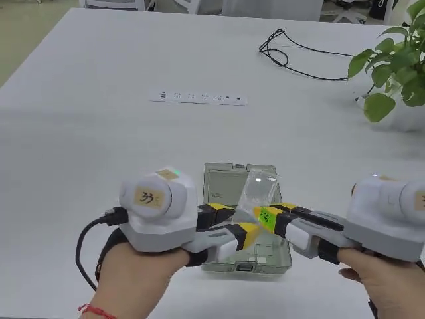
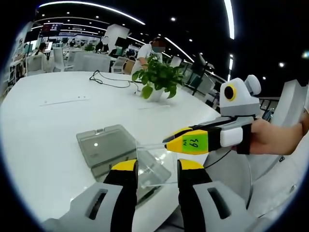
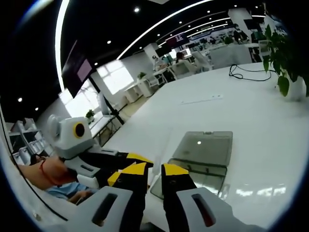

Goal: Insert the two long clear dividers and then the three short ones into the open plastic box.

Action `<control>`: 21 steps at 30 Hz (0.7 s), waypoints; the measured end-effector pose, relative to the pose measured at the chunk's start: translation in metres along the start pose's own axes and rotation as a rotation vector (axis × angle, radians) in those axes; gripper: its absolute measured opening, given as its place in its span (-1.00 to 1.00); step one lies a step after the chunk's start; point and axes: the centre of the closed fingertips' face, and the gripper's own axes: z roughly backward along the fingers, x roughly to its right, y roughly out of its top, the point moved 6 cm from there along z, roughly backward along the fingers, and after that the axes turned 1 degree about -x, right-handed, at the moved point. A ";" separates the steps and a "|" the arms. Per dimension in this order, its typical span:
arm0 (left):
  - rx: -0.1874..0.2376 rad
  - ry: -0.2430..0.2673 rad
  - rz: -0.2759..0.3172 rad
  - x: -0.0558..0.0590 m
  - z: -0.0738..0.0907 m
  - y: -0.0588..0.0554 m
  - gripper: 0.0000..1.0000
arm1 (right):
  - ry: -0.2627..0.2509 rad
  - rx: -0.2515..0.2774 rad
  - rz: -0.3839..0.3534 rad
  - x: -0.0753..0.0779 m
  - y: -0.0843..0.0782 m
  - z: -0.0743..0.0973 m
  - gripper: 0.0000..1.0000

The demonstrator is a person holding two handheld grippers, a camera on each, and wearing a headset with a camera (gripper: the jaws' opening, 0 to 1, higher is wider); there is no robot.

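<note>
Head view
Count: one plastic box (image 1: 269, 258), one clear divider (image 1: 260, 189), two grippers, one power strip (image 1: 199, 98), one black cable (image 1: 287, 54), one plant (image 1: 393, 66).
Box: sits open by the near edge of the table (image 1: 99, 119). Its long side runs along that edge and its lid (image 1: 222, 183) is laid back toward the far edge.
Box contents: too glassy to make out.
Divider: held in the air over the box, standing on edge, with its free end leaning toward the far edge. I cannot tell its long axis.
Right gripper (image 1: 264, 216): jaws pinched together on the divider's lower edge.
Left gripper (image 1: 236, 220): jaws spread apart, close beside the divider over the box.
Other things: the power strip lies mid-table, and the cable and plant are near the far right corner.

Left gripper view
Own jaws: a clear gap between the two yellow tips, with the divider (image 2: 152, 171) seen flat-on through that gap and not clamped.
Right gripper: comes in from the right with its tips closed on the divider's edge.
Box: below the divider, lid flat on the table.

Right gripper view
Own jaws: nearly together, only a thin slit between them.
Box: one, just ahead of the tips, open, with its lid on the far side.
Left gripper: comes in from the left, close by.
</note>
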 end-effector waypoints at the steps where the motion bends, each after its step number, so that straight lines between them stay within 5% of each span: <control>1: -0.001 0.001 -0.003 0.000 0.000 0.000 -0.39 | -0.001 0.000 -0.004 0.000 0.000 -0.001 -0.76; 21: 0.011 -0.008 -0.007 0.000 0.000 0.000 -0.37 | -0.039 -0.001 -0.088 -0.002 -0.001 -0.003 -0.87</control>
